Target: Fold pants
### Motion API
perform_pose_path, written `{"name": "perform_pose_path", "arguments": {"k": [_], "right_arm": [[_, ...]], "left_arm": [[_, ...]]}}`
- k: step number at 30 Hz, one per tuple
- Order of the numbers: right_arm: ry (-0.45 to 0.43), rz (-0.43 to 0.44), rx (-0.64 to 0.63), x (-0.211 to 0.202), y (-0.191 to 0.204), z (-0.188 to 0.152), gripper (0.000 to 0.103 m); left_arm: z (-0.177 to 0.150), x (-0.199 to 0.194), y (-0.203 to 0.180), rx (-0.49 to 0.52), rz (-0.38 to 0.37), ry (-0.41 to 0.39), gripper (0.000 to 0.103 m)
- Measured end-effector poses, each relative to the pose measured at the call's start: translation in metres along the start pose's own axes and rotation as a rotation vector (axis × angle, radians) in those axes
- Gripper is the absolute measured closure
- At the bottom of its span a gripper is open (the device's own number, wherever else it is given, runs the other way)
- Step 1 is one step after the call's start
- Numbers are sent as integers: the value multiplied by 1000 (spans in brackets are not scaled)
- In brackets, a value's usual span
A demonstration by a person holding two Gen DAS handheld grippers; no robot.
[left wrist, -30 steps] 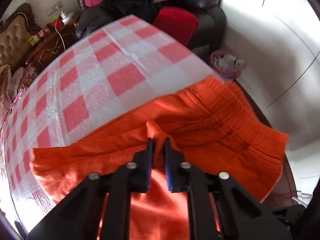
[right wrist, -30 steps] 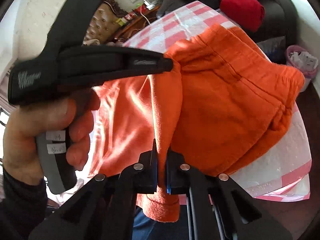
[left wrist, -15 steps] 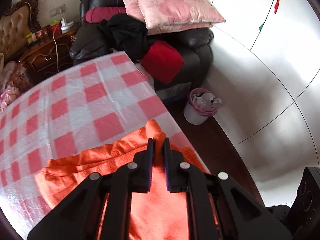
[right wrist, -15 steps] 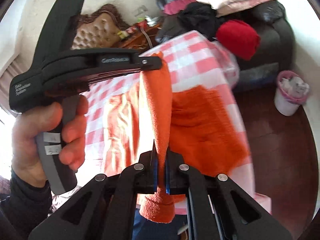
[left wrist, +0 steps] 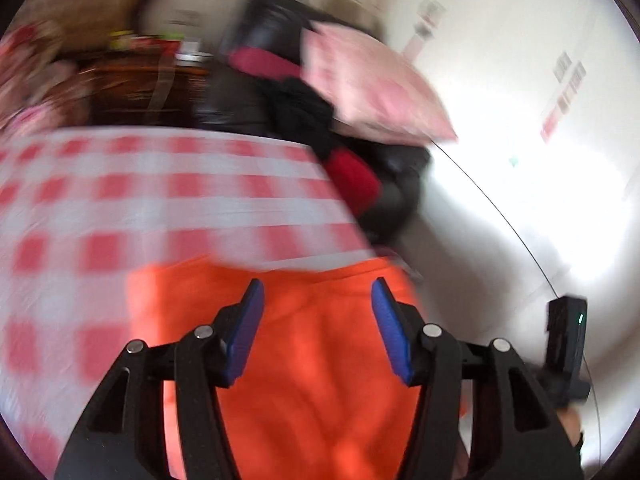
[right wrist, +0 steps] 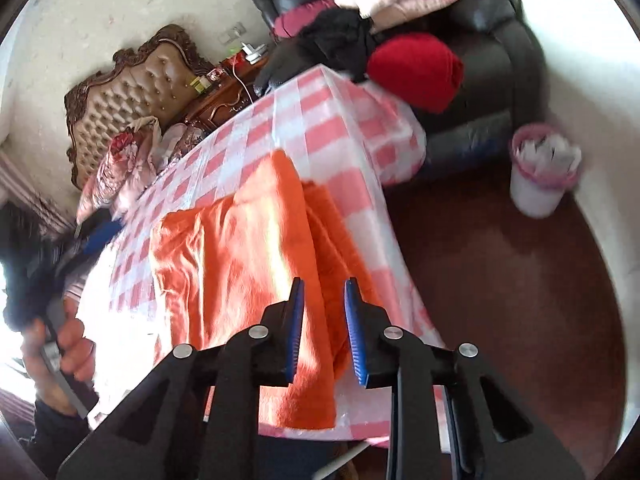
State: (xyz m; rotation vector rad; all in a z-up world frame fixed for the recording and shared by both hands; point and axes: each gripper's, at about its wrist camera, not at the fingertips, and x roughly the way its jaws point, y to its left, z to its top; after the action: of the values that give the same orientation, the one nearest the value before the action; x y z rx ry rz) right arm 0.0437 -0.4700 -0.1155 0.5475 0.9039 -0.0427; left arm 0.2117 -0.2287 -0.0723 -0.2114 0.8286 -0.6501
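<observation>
The orange pants [right wrist: 240, 264] lie folded lengthwise on the red-and-white checked tablecloth [right wrist: 340, 120], close to the table's right edge, with one end hanging over the near edge. My right gripper [right wrist: 324, 280] hovers above their near part. Its jaws are opening a little way, and no cloth is pinched between the blue pads [right wrist: 296, 320]. In the blurred left wrist view the pants [left wrist: 320, 360] fill the space below my left gripper [left wrist: 317, 282]. Its jaws are opening wide with nothing held. A person's hand [right wrist: 68, 344] grips the left tool at the far left.
A black leather armchair [right wrist: 492, 40] with pink pillows, a red cushion [right wrist: 416, 68] and dark clothes stands beyond the table. A pink-rimmed waste bin [right wrist: 540, 176] sits on the dark wooden floor [right wrist: 500, 280] to the right. A tufted headboard [right wrist: 128, 96] and a wooden side table are at the back left.
Both grippers held the pants up by a fold; both have now let go and opened. The pants have dropped flat onto the table, and the left gripper has swung away fast.
</observation>
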Motion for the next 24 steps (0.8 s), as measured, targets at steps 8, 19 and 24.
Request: {"name": "perform_pose_path", "arguments": {"k": [8,19,24], "right_arm": [[86,-40,2,41,-11,30,43],[115,13,111,34,-4,-7,91],[121,70,140,35,25,-34,91]], "left_arm": [[-113,-49,113,-328,-122,183,50],[-138,-2,108,-437,-366,364,87],[-112,-17,130,-309,-233,269,90]]}}
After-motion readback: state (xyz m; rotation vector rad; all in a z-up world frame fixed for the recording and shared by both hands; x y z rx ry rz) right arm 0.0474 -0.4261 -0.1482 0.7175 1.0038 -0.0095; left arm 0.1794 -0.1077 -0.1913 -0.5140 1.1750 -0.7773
